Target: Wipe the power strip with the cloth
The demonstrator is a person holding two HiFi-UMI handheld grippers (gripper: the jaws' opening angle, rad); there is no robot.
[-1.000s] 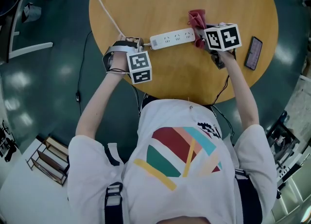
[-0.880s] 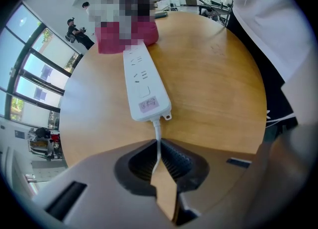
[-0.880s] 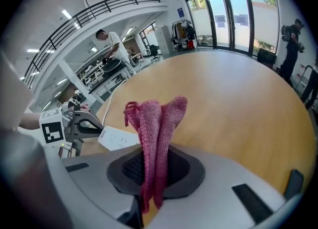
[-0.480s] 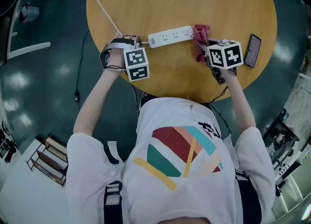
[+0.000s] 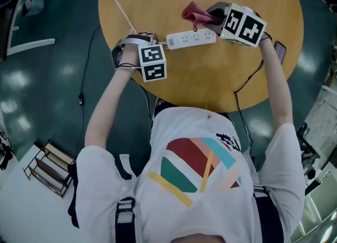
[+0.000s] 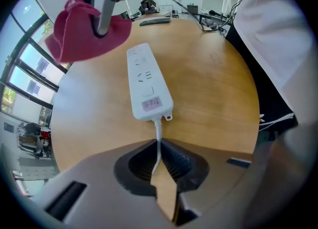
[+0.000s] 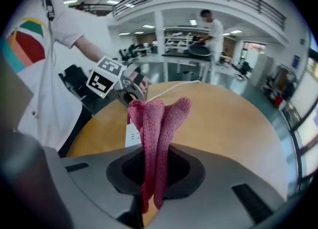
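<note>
A white power strip point(image 5: 190, 39) lies across the round wooden table point(image 5: 210, 81). My left gripper point(image 5: 152, 40) is at the strip's left end, shut on its white cord point(image 6: 158, 138) just behind the plug end of the power strip point(image 6: 145, 84). My right gripper point(image 5: 211, 15) hovers above the strip's right half, shut on a red cloth point(image 5: 194, 12) that hangs free from its jaws. From the left gripper view the cloth point(image 6: 84, 37) dangles over the strip's far end. In the right gripper view the cloth point(image 7: 156, 121) is pinched in two folds in that right gripper point(image 7: 151, 176).
A dark phone point(image 5: 279, 51) lies near the table's right edge. The strip's cord point(image 5: 118, 9) runs off the table's far left side. Dark floor surrounds the table; a small rack point(image 5: 47, 168) stands at lower left.
My right gripper has lifted the cloth off the table by the strip's right end and carried it up and leftward over the strip. The left gripper has kept its hold on the cord.
</note>
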